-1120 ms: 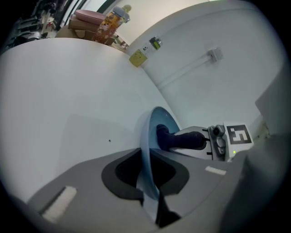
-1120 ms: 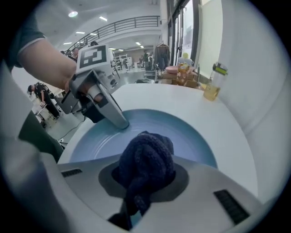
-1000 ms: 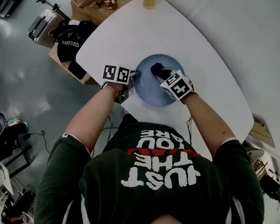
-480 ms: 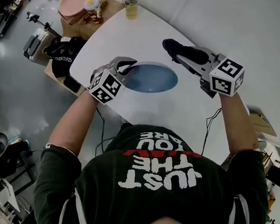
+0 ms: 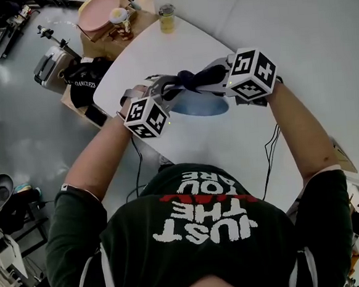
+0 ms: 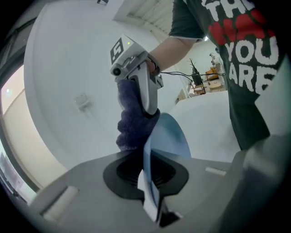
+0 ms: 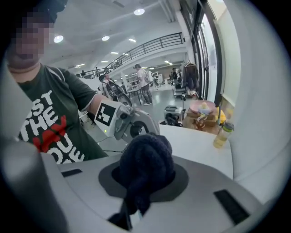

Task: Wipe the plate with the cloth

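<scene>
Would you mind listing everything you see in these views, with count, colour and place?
table: one, white, centre
plate: one, blue, held on edge above the table
cloth: one, dark blue, bunched beside the plate
bottle: one, yellowish, table's far edge
dish: one, pink, beyond the table's far corner
bag: one, black, beside the table
left gripper: one, grey, shut on the plate
right gripper: one, grey, shut on the cloth

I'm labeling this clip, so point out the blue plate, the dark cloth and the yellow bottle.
blue plate (image 6: 170, 136), left gripper view, its broad face.
dark cloth (image 7: 148, 159), right gripper view, the bunched middle.
yellow bottle (image 5: 167, 21), head view, its body.
</scene>
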A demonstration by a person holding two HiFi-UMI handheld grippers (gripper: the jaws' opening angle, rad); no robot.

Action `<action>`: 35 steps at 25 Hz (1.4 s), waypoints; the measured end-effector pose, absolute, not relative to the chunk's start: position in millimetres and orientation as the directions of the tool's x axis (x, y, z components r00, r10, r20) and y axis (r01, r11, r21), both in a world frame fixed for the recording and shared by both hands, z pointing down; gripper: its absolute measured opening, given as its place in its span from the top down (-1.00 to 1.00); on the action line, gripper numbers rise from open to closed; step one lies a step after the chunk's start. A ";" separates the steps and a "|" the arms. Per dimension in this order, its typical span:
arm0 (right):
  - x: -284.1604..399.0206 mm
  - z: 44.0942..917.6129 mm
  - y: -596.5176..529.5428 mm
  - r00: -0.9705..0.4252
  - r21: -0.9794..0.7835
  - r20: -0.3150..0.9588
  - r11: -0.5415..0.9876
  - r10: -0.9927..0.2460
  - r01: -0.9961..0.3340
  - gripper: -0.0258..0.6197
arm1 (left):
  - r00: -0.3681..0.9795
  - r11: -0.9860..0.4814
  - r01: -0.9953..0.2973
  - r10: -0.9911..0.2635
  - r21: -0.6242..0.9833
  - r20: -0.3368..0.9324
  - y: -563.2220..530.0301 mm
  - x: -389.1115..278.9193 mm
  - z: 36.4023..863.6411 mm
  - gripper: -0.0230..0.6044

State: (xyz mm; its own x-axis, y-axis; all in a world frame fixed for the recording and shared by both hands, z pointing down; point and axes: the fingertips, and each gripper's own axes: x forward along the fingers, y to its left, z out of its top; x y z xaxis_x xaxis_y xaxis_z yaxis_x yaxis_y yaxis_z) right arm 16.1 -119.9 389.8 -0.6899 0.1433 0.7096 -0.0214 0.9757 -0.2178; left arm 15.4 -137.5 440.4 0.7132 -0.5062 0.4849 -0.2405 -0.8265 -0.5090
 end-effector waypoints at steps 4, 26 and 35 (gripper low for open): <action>32.4 382.2 -127.1 -0.694 -0.241 0.707 0.969 0.138 -0.054 0.74 | 0.726 -0.833 -0.312 -0.519 -0.457 0.450 -141.0 4.6 432.4 0.86; 121.9 339.7 -144.5 -0.871 -0.398 0.492 0.890 0.003 -0.222 0.74 | 0.773 -0.558 -0.577 -0.609 0.596 0.178 -180.6 -63.8 420.7 0.83; 120.3 334.0 -124.3 -0.921 -0.393 0.383 0.890 -0.069 -0.230 0.74 | 0.667 -0.287 -0.416 -0.742 0.863 0.075 -195.7 -89.9 431.1 0.83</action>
State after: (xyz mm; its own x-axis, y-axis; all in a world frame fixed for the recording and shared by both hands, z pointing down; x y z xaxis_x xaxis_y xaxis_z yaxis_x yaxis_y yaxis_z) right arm 120.3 -124.3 334.0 -0.9213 -0.0695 0.3825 -0.2303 0.8902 -0.3930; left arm -89.9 -195.7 431.1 0.6666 -0.7416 0.0753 -0.4163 -0.2865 0.8629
